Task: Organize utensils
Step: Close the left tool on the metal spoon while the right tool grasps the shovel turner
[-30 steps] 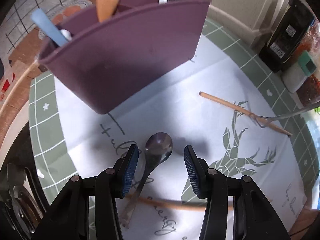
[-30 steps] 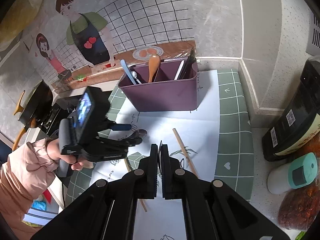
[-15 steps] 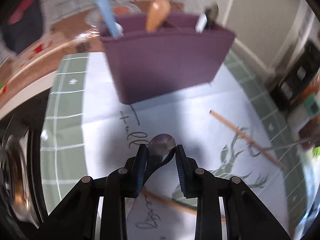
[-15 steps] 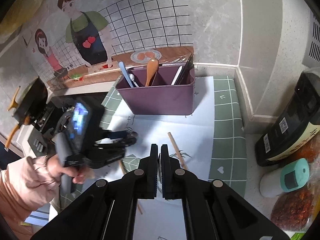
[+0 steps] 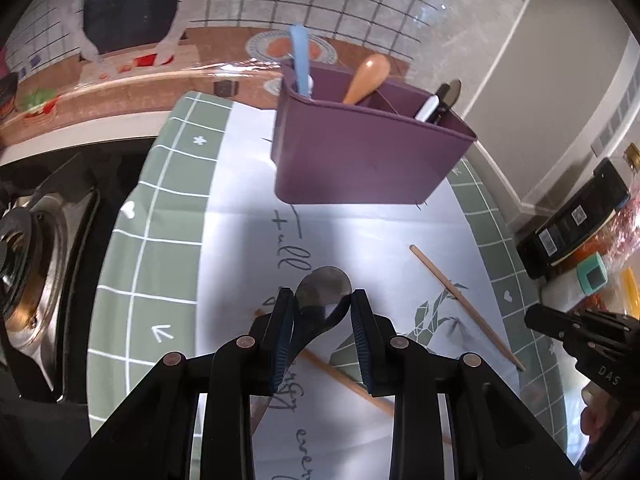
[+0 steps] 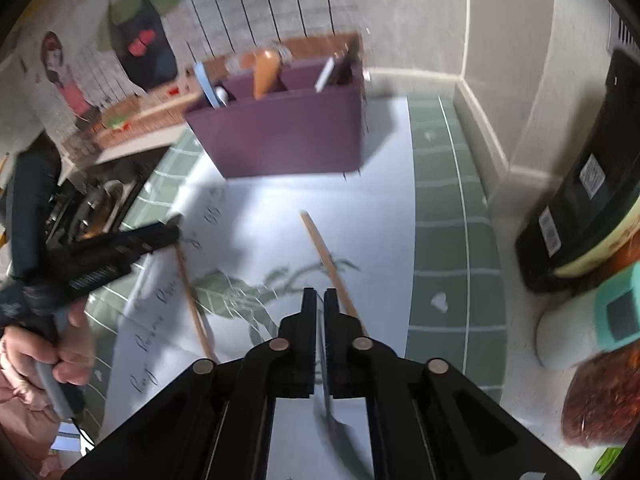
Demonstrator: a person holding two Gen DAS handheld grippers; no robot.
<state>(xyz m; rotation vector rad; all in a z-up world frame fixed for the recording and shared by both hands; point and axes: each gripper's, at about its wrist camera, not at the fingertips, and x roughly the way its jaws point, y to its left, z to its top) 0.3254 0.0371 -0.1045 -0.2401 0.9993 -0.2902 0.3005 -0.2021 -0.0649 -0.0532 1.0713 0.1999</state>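
Observation:
My left gripper (image 5: 321,300) is shut on a metal spoon (image 5: 323,285), bowl pointing forward, lifted above the mat. My right gripper (image 6: 320,298) is shut on a thin metal utensil (image 6: 332,420) that hangs down below the fingers; its shape is blurred. The purple utensil caddy (image 5: 360,160) stands at the far side of the mat, also in the right wrist view (image 6: 288,136). It holds a blue handle (image 5: 301,60), a wooden spoon (image 5: 367,76) and white and black handles (image 5: 436,104). Two wooden chopsticks (image 5: 460,300) (image 5: 344,376) lie on the mat.
A white and green mat (image 5: 168,240) covers the counter. A gas stove (image 5: 36,256) is at the left. Dark bottles and jars (image 6: 592,184) and a white container with a teal lid (image 6: 588,316) stand at the right by the wall.
My left gripper closed on the spoon and lifted it off the mat. My right gripper moved forward and lower toward the mat, still shut.

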